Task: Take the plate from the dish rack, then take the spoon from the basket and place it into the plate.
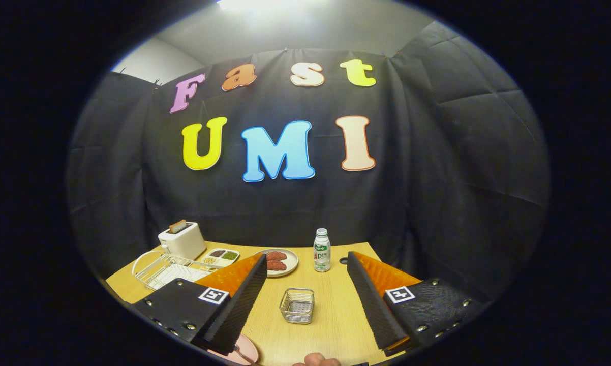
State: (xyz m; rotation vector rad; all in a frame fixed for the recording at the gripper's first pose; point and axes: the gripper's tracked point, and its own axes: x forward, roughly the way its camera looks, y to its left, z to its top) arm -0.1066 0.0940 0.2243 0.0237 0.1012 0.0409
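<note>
Wooden table w/ basket between gripper fingers (spread wide, grasping nothing)

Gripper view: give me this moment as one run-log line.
claw: open, holding nothing | basket: between fingers, looks empty | pink plate: near table edge under left finger, spoon apparently on it | dish rack: beyond left finger

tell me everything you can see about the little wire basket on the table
The wire basket is a small, square, silver metal mesh container with an open top and a rolled rim. It stands upright on the wooden table, between and just ahead of the open gripper's fingers, touching neither. It looks empty, though its mesh floor is hard to read. A bottle and a plate of food stand beyond it.
</note>
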